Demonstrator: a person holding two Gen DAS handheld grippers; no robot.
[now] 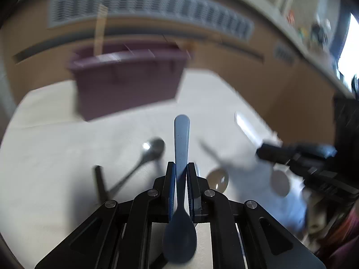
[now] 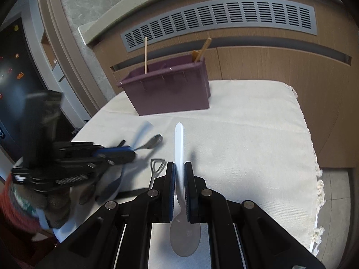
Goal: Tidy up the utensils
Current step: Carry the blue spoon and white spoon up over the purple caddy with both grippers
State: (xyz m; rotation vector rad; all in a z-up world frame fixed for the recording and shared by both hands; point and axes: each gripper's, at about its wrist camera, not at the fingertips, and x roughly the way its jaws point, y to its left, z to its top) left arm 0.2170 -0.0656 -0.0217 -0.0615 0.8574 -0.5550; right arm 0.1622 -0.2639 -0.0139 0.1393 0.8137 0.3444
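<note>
A blue spoon [image 1: 181,157] is clamped by its handle in the left gripper [image 1: 181,179] and a white spoon [image 2: 180,157] likewise in the right gripper [image 2: 179,179], handles forward, presumably for dropping into the purple caddy [image 2: 170,94] at the cloth's [image 2: 246,134] far edge.

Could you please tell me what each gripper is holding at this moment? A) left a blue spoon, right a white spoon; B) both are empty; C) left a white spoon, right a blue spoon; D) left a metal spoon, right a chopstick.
A: the left gripper is shut on the blue spoon, and the right gripper is shut on the white spoon, both handles pointing forward.
</note>
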